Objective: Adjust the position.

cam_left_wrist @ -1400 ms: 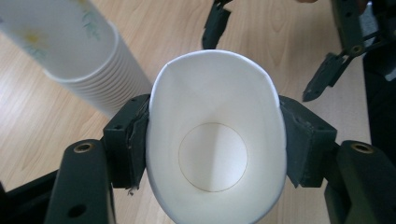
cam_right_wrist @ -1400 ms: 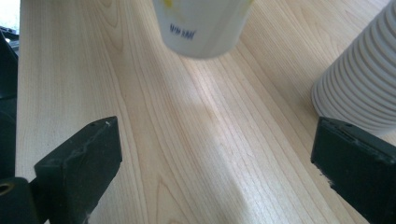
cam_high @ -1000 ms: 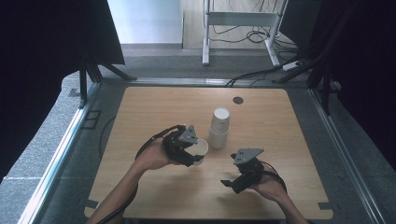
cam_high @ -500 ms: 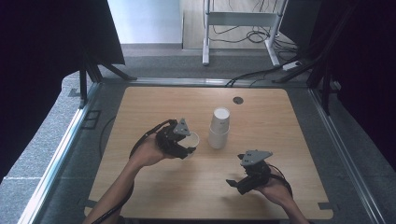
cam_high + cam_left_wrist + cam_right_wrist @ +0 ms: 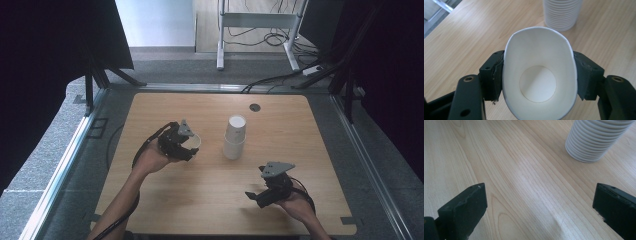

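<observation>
No readable text from my end. Checked paper cup (image 5: 539, 82) in left tongs (image 5: 537, 75): plain white inside, no print. Cup stack (image 5: 234, 137): plain white ribbed rims, no logo. Tabletop (image 5: 300, 150): bare wood grain, no labels. Right tongs (image 5: 540, 202): black pads unmarked. Grey plates on top of both tongs: no lettering I can make out in high view.

A lab recording bay: wooden table (image 5: 300, 125) between black curtains (image 5: 45, 60), floor cables (image 5: 272, 37) behind.
</observation>
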`<state>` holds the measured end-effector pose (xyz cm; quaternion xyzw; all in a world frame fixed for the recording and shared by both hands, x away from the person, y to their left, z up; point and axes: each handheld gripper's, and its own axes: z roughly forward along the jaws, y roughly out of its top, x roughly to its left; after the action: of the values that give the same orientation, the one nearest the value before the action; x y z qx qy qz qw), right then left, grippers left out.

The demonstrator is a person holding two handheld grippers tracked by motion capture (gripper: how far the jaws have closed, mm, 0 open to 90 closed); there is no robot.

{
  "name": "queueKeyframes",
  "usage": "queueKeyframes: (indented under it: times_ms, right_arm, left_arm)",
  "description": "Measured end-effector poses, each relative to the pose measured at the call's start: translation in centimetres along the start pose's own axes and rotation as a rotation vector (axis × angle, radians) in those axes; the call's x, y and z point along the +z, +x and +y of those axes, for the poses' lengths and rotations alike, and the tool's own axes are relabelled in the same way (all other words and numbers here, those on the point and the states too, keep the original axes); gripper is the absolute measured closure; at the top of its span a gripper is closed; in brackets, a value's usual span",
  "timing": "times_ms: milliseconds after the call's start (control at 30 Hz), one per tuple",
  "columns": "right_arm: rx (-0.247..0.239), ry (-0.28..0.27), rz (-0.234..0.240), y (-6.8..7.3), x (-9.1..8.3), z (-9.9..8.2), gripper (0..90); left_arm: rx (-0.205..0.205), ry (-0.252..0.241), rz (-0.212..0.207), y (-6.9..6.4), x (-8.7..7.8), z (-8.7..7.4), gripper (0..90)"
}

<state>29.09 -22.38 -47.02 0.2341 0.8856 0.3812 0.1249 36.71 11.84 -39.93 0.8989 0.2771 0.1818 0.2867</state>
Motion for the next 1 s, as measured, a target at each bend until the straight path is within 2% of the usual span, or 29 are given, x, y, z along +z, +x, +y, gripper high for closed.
queueKeyframes:
  times_ms: [200, 233, 333, 533, 700, 967, 1000]
  right_arm:
    - [0.03, 0.014, -0.019, -0.4, 0.0, -0.5, 0.0]
    - [0.036, 0.016, -0.022, -0.5, -0.1, -0.6, 0.0]
    - [0.055, 0.024, -0.044, -0.8, -0.2, -1.1, 0.0]
    - [0.099, 0.043, -0.052, -1.2, -0.2, -1.9, 0.0]
    - [0.092, 0.059, -0.056, -1.3, 0.1, -2.1, 0.0]
    - [0.089, 0.07, -0.054, -1.4, 0.3, -2.2, 0.0]
    - [0.089, 0.071, -0.055, -1.4, 0.3, -2.3, 0.0]
  left_arm:
    - [-0.055, 0.023, 0.055, 1.4, 0.3, -0.7, 32.4]
    - [-0.054, 0.031, 0.069, 1.7, 0.4, -0.9, 32.2]
    - [-0.092, 0.03, 0.084, 2.2, 0.8, -1.4, 31.4]
    - [-0.158, 0.043, 0.104, 3.5, 1.6, -2.4, 31.0]
    - [-0.207, 0.033, 0.12, 3.9, 2.4, -3.1, 30.3]
    - [-0.267, 0.02, 0.138, 4.4, 3.8, -4.4, 29.3]
    - [-0.264, 0.022, 0.138, 4.4, 3.8, -4.6, 29.1]
